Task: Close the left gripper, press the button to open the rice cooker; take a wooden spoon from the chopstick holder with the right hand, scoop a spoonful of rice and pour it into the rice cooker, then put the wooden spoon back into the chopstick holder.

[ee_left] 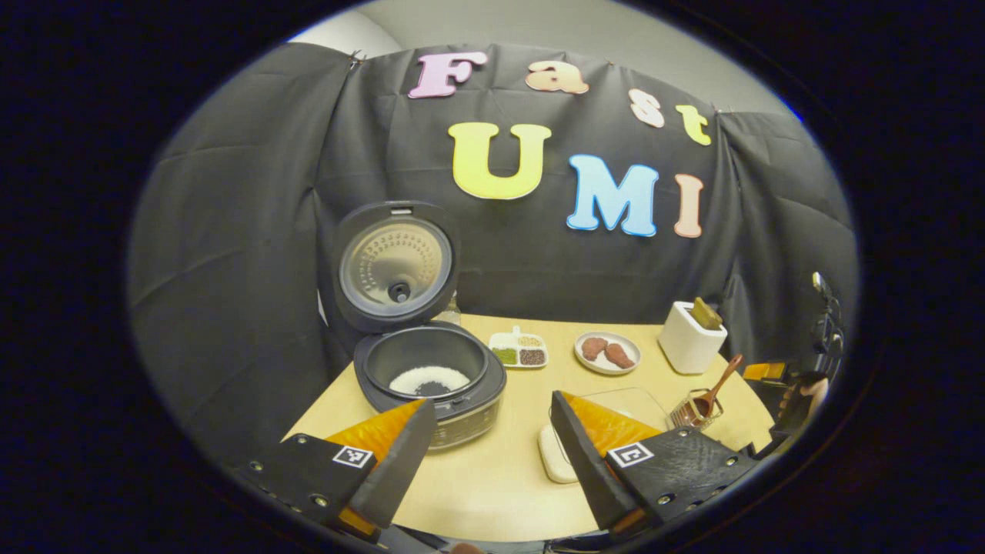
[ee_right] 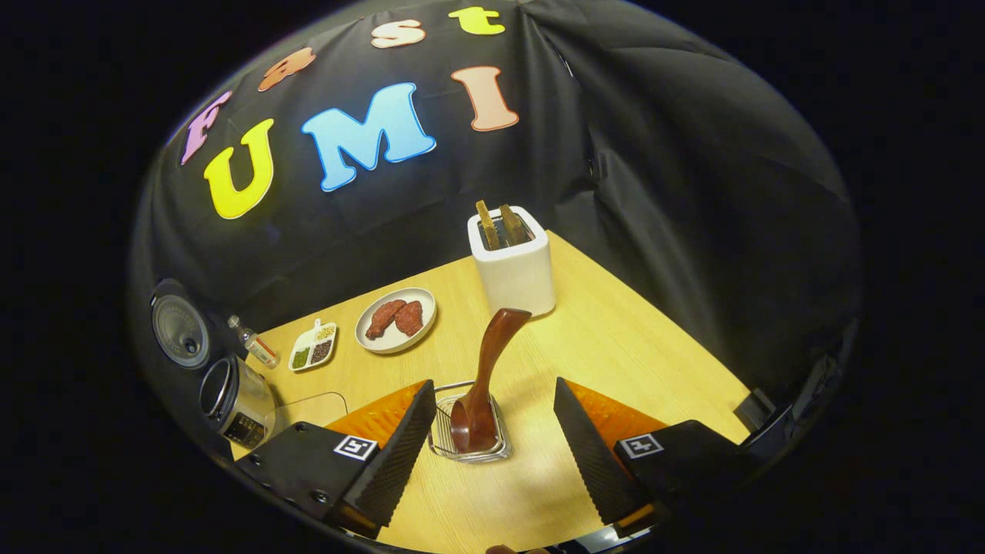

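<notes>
- While the dark round rice cooker (ee_left: 431, 385) stands at the left of the pale wooden counter (ee_left: 492, 477) with its lid (ee_left: 394, 265) raised upright, white rice lies in its inner pot.
- Left gripper (ee_left: 492, 454) hovers above the counter just before the cooker, fingers spread wide, holding nothing.
- Right gripper (ee_right: 492, 442) is spread wide too, empty, fingers either side of the wire chopstick holder (ee_right: 469, 438).
- Brown wooden spoon (ee_right: 485, 385) stands in that holder, handle leaning toward the white toaster (ee_right: 512, 265).
- Near the cooker sit a white divided dish of grains (ee_left: 519, 350) and a round plate of reddish meat pieces (ee_left: 608, 352).
</notes>
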Tool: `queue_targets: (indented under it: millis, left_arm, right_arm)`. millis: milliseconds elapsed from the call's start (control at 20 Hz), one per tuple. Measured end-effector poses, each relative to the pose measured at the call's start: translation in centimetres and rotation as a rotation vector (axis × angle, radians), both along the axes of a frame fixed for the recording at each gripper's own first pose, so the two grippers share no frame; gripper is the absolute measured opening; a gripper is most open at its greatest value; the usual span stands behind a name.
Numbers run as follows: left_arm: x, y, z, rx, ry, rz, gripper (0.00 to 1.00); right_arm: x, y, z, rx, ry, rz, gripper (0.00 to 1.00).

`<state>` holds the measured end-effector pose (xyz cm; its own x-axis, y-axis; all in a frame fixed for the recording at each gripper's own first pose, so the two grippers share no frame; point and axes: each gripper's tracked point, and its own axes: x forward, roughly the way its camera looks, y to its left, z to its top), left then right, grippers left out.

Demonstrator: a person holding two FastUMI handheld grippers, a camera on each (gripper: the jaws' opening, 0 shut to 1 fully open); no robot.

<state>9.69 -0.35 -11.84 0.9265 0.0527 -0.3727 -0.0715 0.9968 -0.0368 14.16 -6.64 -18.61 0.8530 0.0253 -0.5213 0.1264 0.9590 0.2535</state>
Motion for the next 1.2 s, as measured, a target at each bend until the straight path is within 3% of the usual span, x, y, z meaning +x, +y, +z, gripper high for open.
queue_targets:
  millis: [300, 600, 700, 750, 850, 900, 950, 1150, 1200]
  left_arm:
    - [2.8, -2.7, -1.2, 0.008, 0.049, 0.047, 0.95]
    - [3.3, -4.8, -2.5, 0.003, 0.1, 0.092, 0.94]
    - [2.8, -5.4, -2.7, -0.009, 0.113, 0.099, 0.94]
    - [2.4, -5.5, -3.1, -0.012, 0.118, 0.099, 0.94]
    - [1.9, -5.8, -3.4, 0.0, 0.127, 0.088, 0.95]
    - [1.9, -6.0, -3.6, 0.01, 0.127, 0.078, 0.95]
    - [1.9, -6.2, -3.8, 0.014, 0.129, 0.069, 0.95]
    - [2.8, -6.7, -3.9, -0.021, 0.115, 0.026, 0.95]
    - [3.1, -6.6, -3.9, -0.023, 0.113, 0.01, 0.95]
  right_arm:
    - [6.0, 0.3, -4.2, 0.057, 0.098, 0.049, 0.98]
    - [9.6, 1.4, -7.1, 0.111, 0.175, 0.099, 0.99]
    - [10.2, 1.6, -7.4, 0.139, 0.186, 0.11, 0.91]
    - [10.5, 1.8, -7.2, 0.157, 0.184, 0.105, 0.95]
    - [10.8, 1.6, -6.8, 0.184, 0.178, 0.068, 0.6]
    - [10.6, 1.7, -6.7, 0.21, 0.184, 0.064, 0.22]
    - [10.4, 2.0, -7.0, 0.224, 0.195, 0.063, 0.31]
    - [8.8, 1.5, -3.5, 0.199, 0.103, 0.031, 0.18]
    - [8.3, 1.6, -2.1, 0.187, 0.073, 0.023, 0.22]
